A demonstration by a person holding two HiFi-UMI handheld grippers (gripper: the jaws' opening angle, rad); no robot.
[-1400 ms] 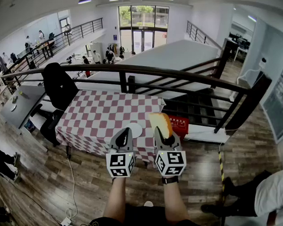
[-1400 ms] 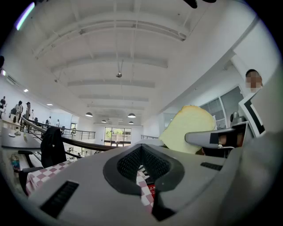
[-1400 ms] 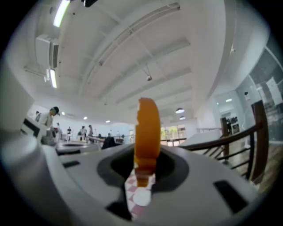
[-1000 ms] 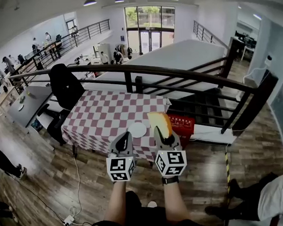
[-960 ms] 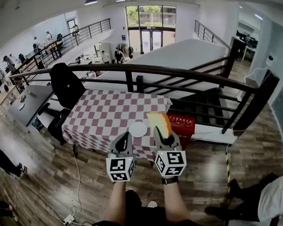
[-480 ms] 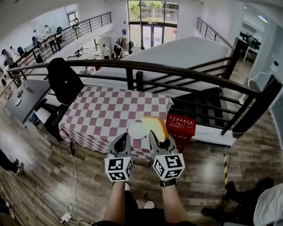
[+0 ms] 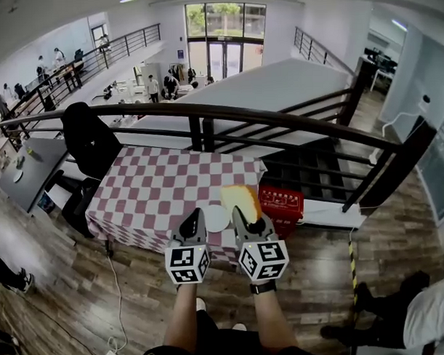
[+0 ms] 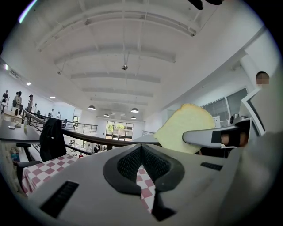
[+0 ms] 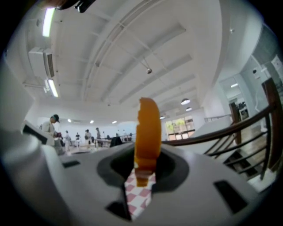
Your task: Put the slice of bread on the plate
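The slice of bread (image 7: 240, 201), pale with a golden crust, stands upright in my right gripper (image 7: 250, 217), which is shut on its lower edge. The right gripper view shows the bread (image 9: 148, 130) edge-on, pinched between the jaws of my right gripper (image 9: 143, 173). The white plate (image 7: 214, 218) lies near the front edge of the red-and-white checkered table (image 7: 157, 191), just left of the bread and partly hidden by the grippers. My left gripper (image 7: 194, 223) is shut and empty beside it. The left gripper (image 8: 141, 152) view shows the bread (image 8: 185, 127) to its right.
A black railing (image 7: 278, 120) runs behind the table, with stairs beyond. A red crate (image 7: 283, 203) sits right of the table and a black office chair (image 7: 86, 141) at its left. A person's legs (image 7: 394, 316) stand at the lower right. A cable (image 7: 113, 301) trails on the wooden floor.
Both grippers have moved forward toward the table with the bread still held. In the head view the bread has come right beside the plate.
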